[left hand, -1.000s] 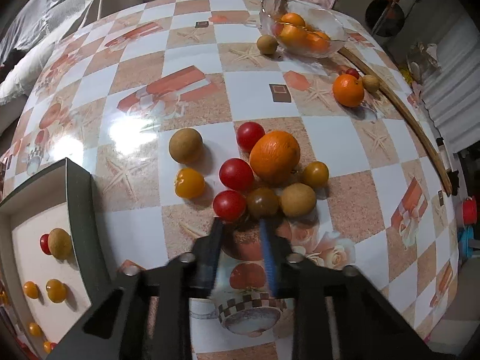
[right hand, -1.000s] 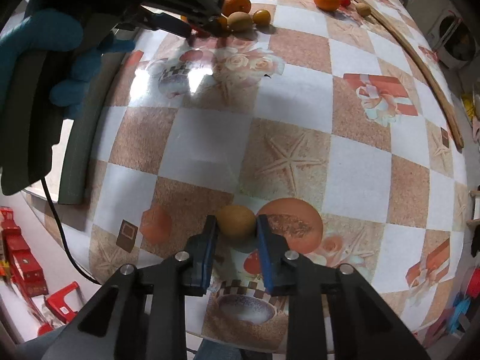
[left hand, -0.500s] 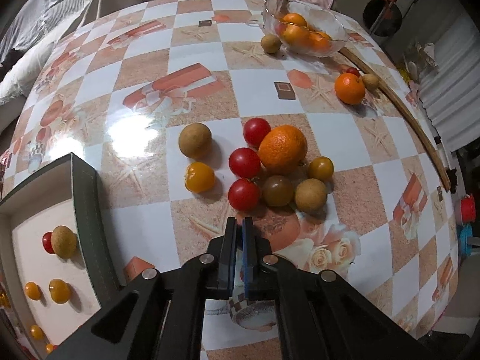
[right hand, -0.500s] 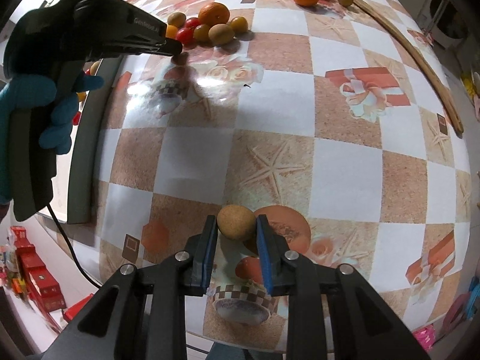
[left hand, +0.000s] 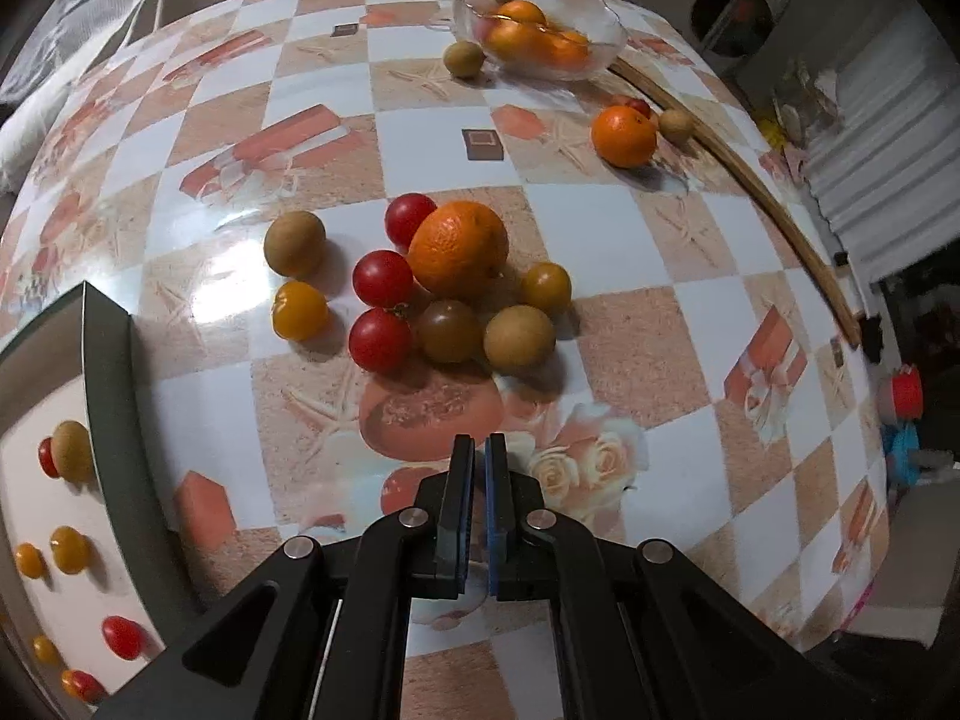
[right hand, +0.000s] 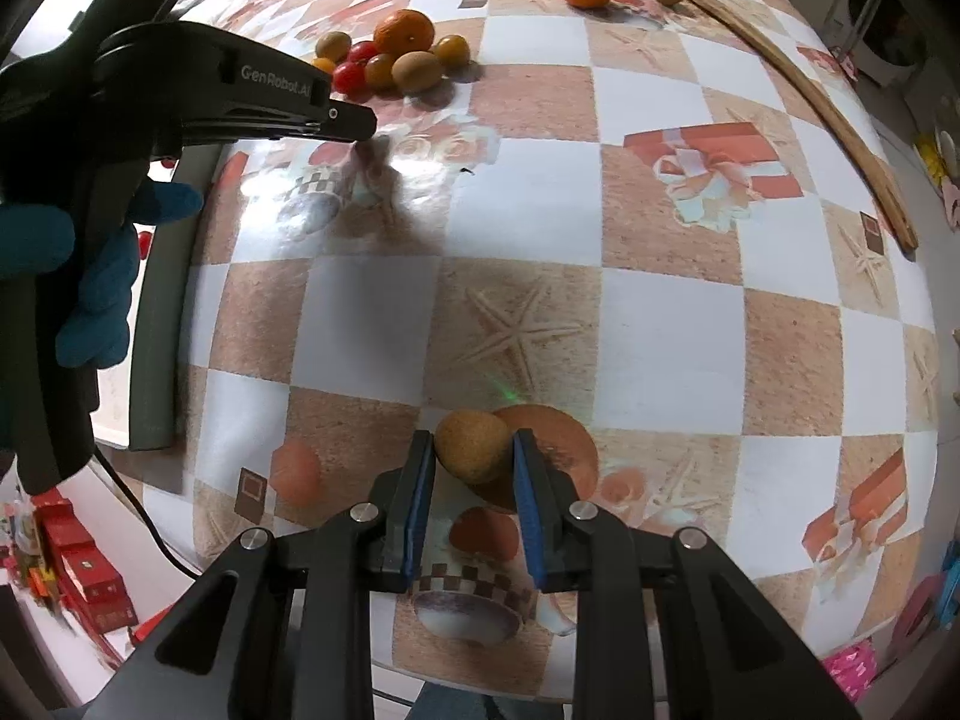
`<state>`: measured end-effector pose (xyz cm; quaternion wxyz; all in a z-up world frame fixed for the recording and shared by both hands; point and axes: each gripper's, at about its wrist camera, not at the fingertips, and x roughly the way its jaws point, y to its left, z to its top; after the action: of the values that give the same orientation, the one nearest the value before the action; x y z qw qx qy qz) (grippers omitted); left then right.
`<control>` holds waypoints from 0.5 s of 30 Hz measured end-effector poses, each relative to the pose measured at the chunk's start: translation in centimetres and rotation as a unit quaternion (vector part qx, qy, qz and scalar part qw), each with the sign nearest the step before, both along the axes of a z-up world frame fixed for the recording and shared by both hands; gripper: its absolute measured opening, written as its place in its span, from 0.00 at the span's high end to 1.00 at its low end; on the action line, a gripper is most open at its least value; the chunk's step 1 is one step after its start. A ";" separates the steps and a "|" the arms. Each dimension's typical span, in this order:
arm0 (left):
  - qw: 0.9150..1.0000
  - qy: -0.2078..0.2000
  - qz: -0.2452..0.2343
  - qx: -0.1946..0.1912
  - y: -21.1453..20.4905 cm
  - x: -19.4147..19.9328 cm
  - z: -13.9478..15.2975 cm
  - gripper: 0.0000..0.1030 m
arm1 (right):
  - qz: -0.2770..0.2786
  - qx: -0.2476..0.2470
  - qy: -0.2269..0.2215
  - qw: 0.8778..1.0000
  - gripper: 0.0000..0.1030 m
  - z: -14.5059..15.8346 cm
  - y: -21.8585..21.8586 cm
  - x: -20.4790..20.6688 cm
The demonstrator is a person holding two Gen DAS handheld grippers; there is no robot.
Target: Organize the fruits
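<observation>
My left gripper (left hand: 479,447) is shut and empty, above the tablecloth a little short of a fruit cluster: an orange (left hand: 459,247), red tomatoes (left hand: 380,339), a dark tomato (left hand: 450,330), yellow tomatoes (left hand: 299,311) and brown round fruits (left hand: 519,336). The white tray (left hand: 108,396) at the left holds small tomatoes and a brown fruit (left hand: 72,451). My right gripper (right hand: 471,441) is shut on a brown round fruit (right hand: 471,445) near the table's front edge. The left gripper (right hand: 354,120) also shows in the right wrist view.
A glass bowl (left hand: 606,30) with oranges stands at the back. A lone orange (left hand: 623,135), a brown fruit (left hand: 463,58) and a smaller one (left hand: 676,125) lie nearby. A wooden stick (left hand: 750,180) runs along the right edge. Red boxes (right hand: 78,564) lie on the floor.
My left gripper closed empty and drew back from the fruit cluster. My right gripper keeps its hold on the brown fruit and has shifted slightly.
</observation>
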<state>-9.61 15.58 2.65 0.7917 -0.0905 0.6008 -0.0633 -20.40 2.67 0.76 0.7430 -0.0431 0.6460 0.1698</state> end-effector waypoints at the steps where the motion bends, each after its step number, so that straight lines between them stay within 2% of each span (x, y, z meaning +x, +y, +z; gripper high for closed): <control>1: 1.000 -0.003 0.008 -0.004 0.3 0.0 0.1 0.97 | -0.001 0.000 0.000 1.000 0.72 -0.1 -0.1 0.0; 5: 1.000 0.003 0.012 -0.004 1.3 0.0 -0.2 0.97 | -0.003 0.005 0.001 1.000 0.73 -0.1 -0.4 0.0; 10: 0.999 0.016 0.011 -0.038 1.7 -0.1 -0.4 0.97 | -0.006 0.010 0.005 1.000 0.73 -0.5 -0.7 0.2; 13: 1.000 0.006 0.002 -0.013 1.0 -0.1 -0.3 0.97 | -0.005 0.010 0.005 1.000 0.73 -0.8 -0.6 0.2; 14: 1.000 0.002 0.005 -0.009 1.0 -0.2 -0.2 0.87 | -0.005 0.010 0.005 1.000 0.73 -0.8 -0.7 0.3; 15: 1.000 -0.005 0.012 -0.007 1.1 -0.1 -0.1 0.70 | -0.005 0.011 0.006 1.000 0.73 -0.8 -0.8 0.3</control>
<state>-9.73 16.65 2.50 0.7946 -0.1029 0.5955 -0.0586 -20.11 1.90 -0.04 0.7405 -0.0309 0.6487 0.1729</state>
